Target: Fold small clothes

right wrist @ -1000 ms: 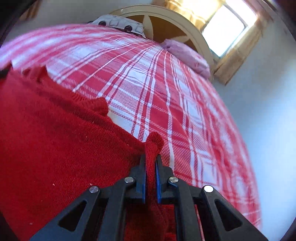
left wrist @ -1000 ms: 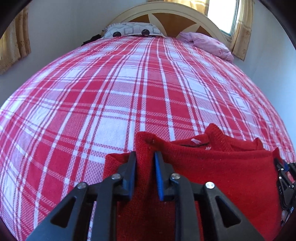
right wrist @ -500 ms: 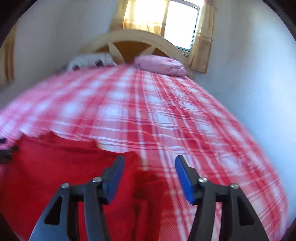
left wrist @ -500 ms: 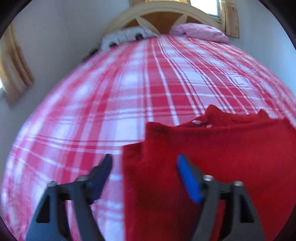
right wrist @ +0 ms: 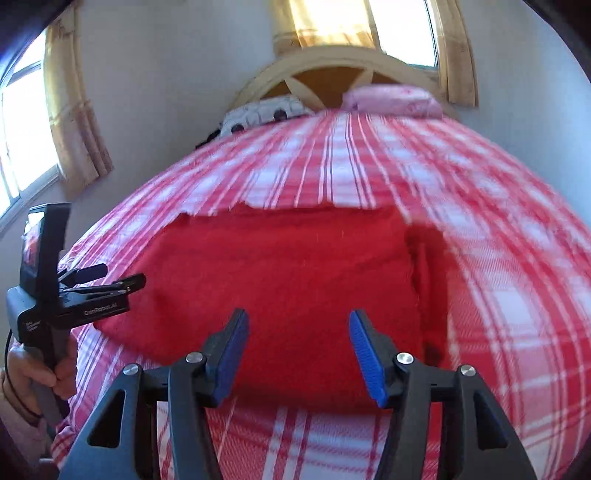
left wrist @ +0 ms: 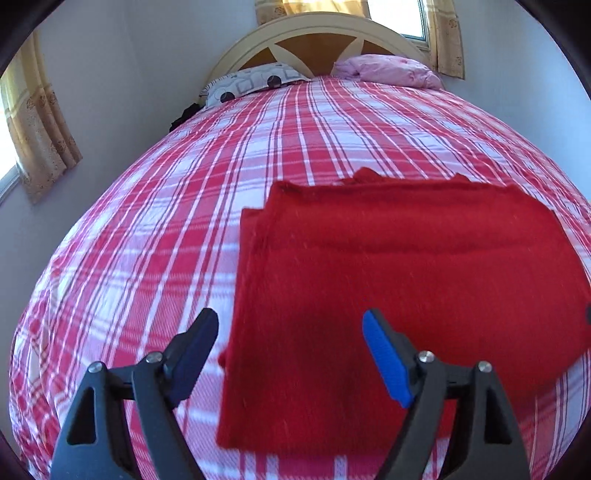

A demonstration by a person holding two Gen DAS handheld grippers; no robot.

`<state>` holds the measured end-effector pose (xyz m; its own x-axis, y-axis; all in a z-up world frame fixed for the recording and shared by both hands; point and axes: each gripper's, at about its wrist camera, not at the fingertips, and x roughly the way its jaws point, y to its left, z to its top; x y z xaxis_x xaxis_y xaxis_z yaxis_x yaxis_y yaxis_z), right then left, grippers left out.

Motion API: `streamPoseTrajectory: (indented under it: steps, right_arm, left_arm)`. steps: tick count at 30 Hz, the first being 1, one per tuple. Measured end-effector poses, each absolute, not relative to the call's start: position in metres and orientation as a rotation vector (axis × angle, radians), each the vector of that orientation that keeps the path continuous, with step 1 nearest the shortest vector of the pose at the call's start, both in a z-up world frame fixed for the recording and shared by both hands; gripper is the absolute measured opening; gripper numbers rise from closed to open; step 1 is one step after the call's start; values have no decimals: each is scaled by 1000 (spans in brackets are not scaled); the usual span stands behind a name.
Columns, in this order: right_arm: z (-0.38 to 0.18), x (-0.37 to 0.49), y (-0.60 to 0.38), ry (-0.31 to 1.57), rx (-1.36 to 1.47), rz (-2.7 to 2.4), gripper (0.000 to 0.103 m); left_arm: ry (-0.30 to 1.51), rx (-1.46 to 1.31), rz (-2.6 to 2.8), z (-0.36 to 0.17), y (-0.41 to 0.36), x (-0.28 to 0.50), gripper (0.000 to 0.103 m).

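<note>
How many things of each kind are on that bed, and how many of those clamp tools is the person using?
Red sweater, folded on the plaid bedspread: 1
Pillows: 2, a patterned pillow and a pink pillow
Hand-held grippers: 2, the left hand-held gripper and the right hand-held gripper, both open and empty
Total: 5

a home bedroom; plaid bed [left wrist: 258, 155], pillows [left wrist: 255, 83], curtained window [right wrist: 365, 26].

Left gripper [left wrist: 290, 341] and right gripper [right wrist: 297, 341], both angled downward with jaws parted and nothing between them; a hand [right wrist: 35, 373] grips the left handle.
</note>
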<state>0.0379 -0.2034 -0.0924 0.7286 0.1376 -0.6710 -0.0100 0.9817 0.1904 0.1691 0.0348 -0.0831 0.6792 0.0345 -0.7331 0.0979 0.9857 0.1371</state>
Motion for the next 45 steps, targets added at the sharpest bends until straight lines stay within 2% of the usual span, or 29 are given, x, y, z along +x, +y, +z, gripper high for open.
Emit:
streamPoseTrajectory:
  steps: [2,3,5,8,11,14,19,22,28,33,37,40,42,43,45]
  right_arm:
    - [-109,37,-219,807,250,36,57]
    - [-113,35,-225,800,278,33,50]
    - [-112,22,-231,767,297,22,48]
    - [-111,8,-232,755,281,9,48]
    - [-101,-11,-233,732,257,-45,48]
    - [-79,-27,-236,632,201,-134,48]
    - [-52,-26,-213,540,205,11,48]
    - [-59,-1,-192,579,190,96,48]
    - [-119,25,-201,750,255,43,48]
    - [-115,10,-202,706,219,69,50]
    - [-91,0,-205,609,270,114,51]
    - [-72,7,-195,559,302,174,59]
    - [-65,19,-183,562,312,219,62]
    - [-64,26,-177,573,312,237,62]
    - [-63,43,-162,609,303,273,62]
  left_arm:
    - [862,159,-40,-92,35,166,83]
    - [877,157,-37,-97,35,166,83]
    - [878,157,-31,-103,36,163,85]
    - [865,168,-9,-103,36,155,91]
    - [868,169,-9,-104,38,152,91]
    - [863,176,-6,-103,39,146,91]
    - [859,143,-11,-99,43,137,91]
    - [865,127,-27,-96,43,137,91]
    - [859,130,-24,-96,53,138,95]
    - [902,-20,-43,-110,82,149,97]
    - [889,-166,-74,-114,97,152,97]
    - [892,-185,-115,-115,94,154,95]
    - [890,-221,-133,-115,94,153,87]
    - [889,-247,-150,-114,96,152,81]
    - [885,-322,-204,-113,102,149,60]
